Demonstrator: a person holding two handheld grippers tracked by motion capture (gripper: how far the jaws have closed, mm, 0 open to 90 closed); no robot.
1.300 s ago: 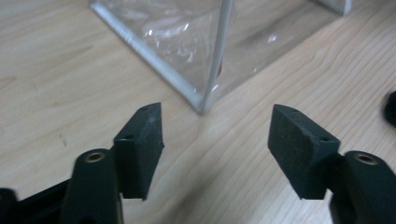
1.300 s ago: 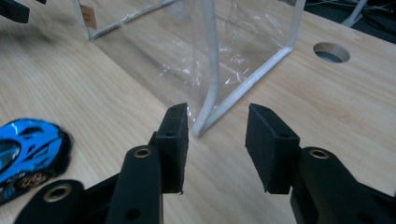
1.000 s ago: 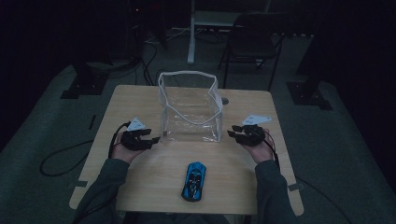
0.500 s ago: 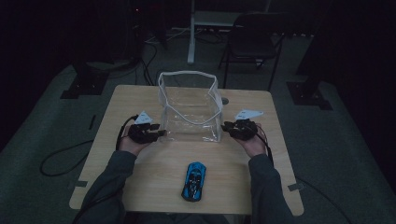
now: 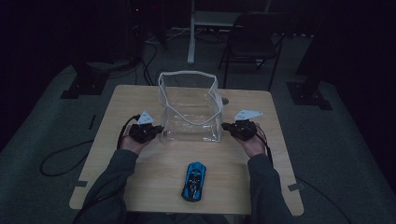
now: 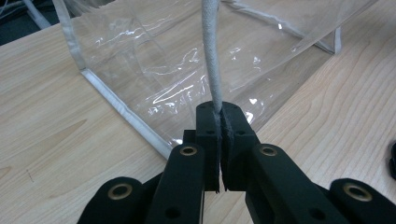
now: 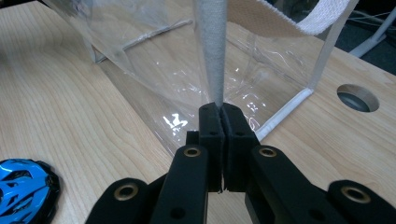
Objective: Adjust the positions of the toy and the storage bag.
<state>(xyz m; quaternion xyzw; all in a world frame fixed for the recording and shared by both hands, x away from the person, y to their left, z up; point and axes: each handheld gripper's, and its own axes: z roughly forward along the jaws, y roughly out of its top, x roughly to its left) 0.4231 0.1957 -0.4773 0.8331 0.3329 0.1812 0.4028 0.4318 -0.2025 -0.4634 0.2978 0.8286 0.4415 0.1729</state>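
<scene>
While the clear bag (image 5: 189, 109) stands mid-frame on the table (image 5: 243, 158), the left hand-held gripper (image 6: 219, 116) and right hand-held gripper (image 7: 220, 116) have just clamped its white-trimmed edges (blue toy car (image 5: 194, 181) lower centre).

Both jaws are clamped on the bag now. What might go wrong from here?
1. Each gripper, left and right, pinches only a thin white edge of the bag, so the edge may slip out.
2. The clear walls look floppy; the mouth may sag shut.
3. The toy car lies loose nearby; a dragged bag might knock it.
</scene>
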